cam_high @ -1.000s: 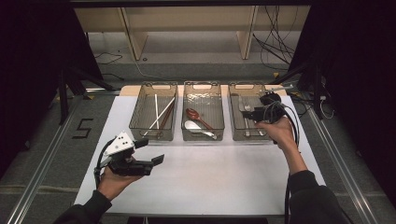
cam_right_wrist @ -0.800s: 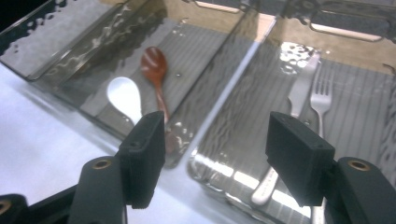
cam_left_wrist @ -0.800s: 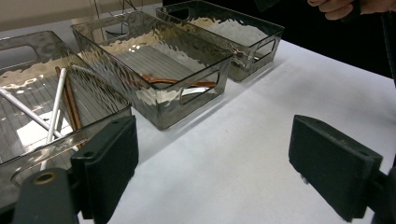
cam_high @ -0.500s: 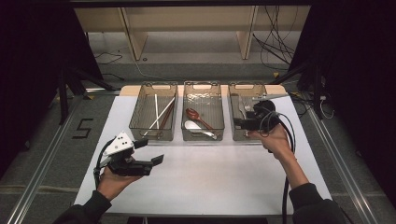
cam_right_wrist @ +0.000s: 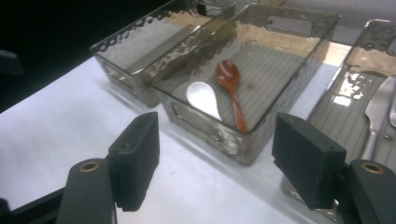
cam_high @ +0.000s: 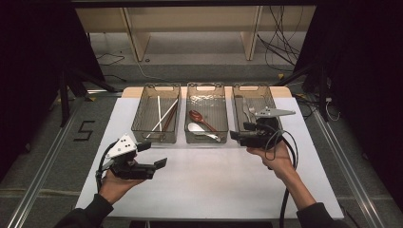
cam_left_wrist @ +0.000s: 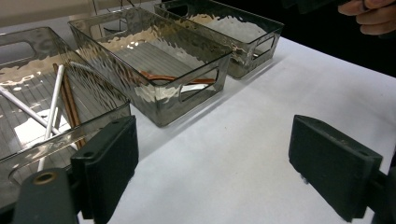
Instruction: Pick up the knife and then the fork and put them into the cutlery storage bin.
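Three smoky clear bins stand in a row on the white mat (cam_high: 214,185). The left bin (cam_high: 137,123) holds white and brown chopsticks (cam_high: 164,116). In the middle bin (cam_high: 205,87) lie a red-brown spoon (cam_high: 196,116) and a white spoon (cam_high: 197,128). Metal forks (cam_high: 247,111) lie in the right bin (cam_high: 273,102). My left gripper (cam_high: 154,155) hovers open over the mat in front of the left bin, holding nothing. My right gripper (cam_high: 240,132) is open and empty at the right bin's front left corner, pointing left. Its own view looks onto the white spoon (cam_right_wrist: 203,99) and red-brown spoon (cam_right_wrist: 229,74).
Bare mat stretches between the bins and the person's side. The other hand (cam_left_wrist: 369,14) shows at the top right of the left gripper view. A cable (cam_high: 285,199) trails from the right gripper. Metal rails (cam_high: 33,185) run beside the table; shelving and cables sit behind.
My right gripper has come off the top of the right bin, moving toward the person and turning to point left. The left gripper has stayed put.
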Tool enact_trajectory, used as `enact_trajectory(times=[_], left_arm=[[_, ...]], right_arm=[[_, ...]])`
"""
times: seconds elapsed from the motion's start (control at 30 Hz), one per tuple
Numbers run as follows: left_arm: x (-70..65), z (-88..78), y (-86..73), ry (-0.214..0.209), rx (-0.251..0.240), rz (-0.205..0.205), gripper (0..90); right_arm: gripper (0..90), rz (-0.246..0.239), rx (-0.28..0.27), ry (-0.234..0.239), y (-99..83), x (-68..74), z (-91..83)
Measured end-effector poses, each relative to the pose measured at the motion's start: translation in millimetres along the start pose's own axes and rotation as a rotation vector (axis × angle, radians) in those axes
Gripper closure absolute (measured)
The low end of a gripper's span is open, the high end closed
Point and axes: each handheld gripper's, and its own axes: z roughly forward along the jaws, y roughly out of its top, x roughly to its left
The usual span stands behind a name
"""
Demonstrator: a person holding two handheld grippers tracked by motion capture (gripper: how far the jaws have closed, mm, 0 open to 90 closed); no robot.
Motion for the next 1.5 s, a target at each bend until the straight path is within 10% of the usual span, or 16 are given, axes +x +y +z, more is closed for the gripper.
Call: enact_trajectory(times=[0.57,1.5], left_arm=[[-0.6,-1.1,0.5,-0.008,-0.006,0.001,15.7],[-0.9,-0.6,-0.1,-0.026,-0.005,-0.008,15.7]], right_arm=[[29.0,-0.001,-0.072,0.071,-38.0,24.4,-16.0],[19.2,-0.008,-0.104,0.028,-71.6,31.1,-43.4]])
